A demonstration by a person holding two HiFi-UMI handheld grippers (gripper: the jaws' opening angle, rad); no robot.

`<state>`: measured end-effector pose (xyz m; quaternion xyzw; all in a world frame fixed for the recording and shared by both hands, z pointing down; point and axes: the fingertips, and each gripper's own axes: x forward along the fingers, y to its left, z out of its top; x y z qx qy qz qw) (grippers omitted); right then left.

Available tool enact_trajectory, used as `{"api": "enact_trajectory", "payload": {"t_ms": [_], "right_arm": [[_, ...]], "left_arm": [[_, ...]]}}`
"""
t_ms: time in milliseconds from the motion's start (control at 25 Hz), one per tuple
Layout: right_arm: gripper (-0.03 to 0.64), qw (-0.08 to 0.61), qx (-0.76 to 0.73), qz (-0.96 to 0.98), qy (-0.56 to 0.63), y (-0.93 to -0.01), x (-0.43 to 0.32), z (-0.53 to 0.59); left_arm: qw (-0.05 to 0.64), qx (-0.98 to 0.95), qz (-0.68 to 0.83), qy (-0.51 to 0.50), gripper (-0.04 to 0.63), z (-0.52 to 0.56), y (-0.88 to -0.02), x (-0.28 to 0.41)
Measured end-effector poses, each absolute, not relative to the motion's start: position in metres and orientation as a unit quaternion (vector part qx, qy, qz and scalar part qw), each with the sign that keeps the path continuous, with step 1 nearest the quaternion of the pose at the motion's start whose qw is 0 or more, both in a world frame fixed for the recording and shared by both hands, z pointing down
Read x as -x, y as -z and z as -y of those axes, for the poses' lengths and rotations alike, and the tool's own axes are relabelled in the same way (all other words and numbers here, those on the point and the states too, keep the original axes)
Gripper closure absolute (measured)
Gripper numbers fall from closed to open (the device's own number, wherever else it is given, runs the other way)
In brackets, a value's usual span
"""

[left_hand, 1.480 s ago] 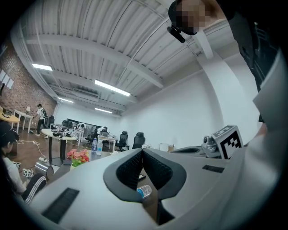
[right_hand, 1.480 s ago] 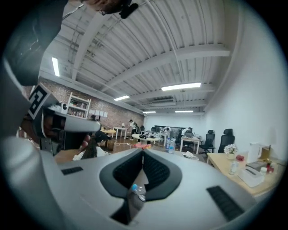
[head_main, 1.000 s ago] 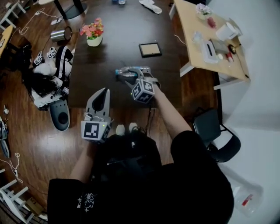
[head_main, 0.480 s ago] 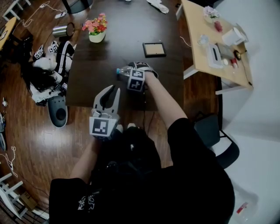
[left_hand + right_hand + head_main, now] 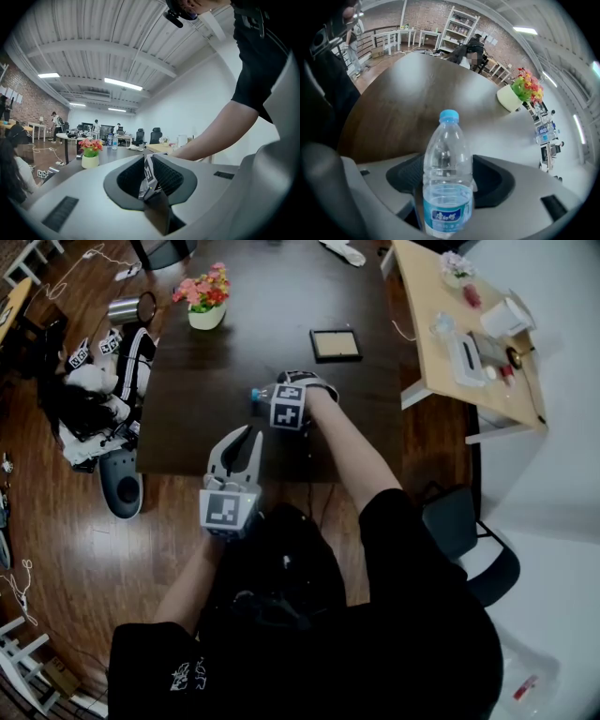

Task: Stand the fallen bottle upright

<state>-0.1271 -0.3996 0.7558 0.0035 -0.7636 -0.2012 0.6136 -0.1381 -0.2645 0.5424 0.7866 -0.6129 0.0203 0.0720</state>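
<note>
A clear water bottle [image 5: 446, 173] with a blue cap and blue label lies on its side on the dark table [image 5: 234, 343]. In the head view only its capped end [image 5: 257, 393] shows, pointing left. My right gripper [image 5: 284, 386] points steeply down over it. Its jaws are closing, with the bottle's body between the dark pads [image 5: 487, 180], which stand close beside it without clearly pressing. My left gripper [image 5: 246, 434] hovers open and empty at the table's near edge, short of the bottle. In the left gripper view, its jaws [image 5: 150, 164] frame the right gripper's marker cube.
A flower pot [image 5: 202, 301] stands at the table's far left, a framed square [image 5: 335, 344] behind the bottle. A light wooden desk [image 5: 450, 343] with small items is to the right, a black chair [image 5: 469, 531] beside me. Bags and gear [image 5: 94, 399] lie on the floor to the left.
My right gripper has dropped onto the bottle and tipped downward, its marker cube now covering most of the bottle. The left gripper has sunk and moved up to the table's near edge.
</note>
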Motion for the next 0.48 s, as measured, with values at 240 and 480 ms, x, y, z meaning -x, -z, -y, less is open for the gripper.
{"api": "enact_trajectory", "payload": {"t_ms": [240,480], "right_arm": [[0.282,0.512,-0.043,0.843,0.159,-0.712,0.150,0.402],[0.281,0.180,-0.218,0.958,-0.046,-0.602,0.142,0.421]], "left_arm": [[0.070,-0.786,0.614,-0.013,0.538,0.271,-0.530,0.147],[0.064,-0.789,0.611,-0.009,0.538,0.271,-0.509,0.146]]}}
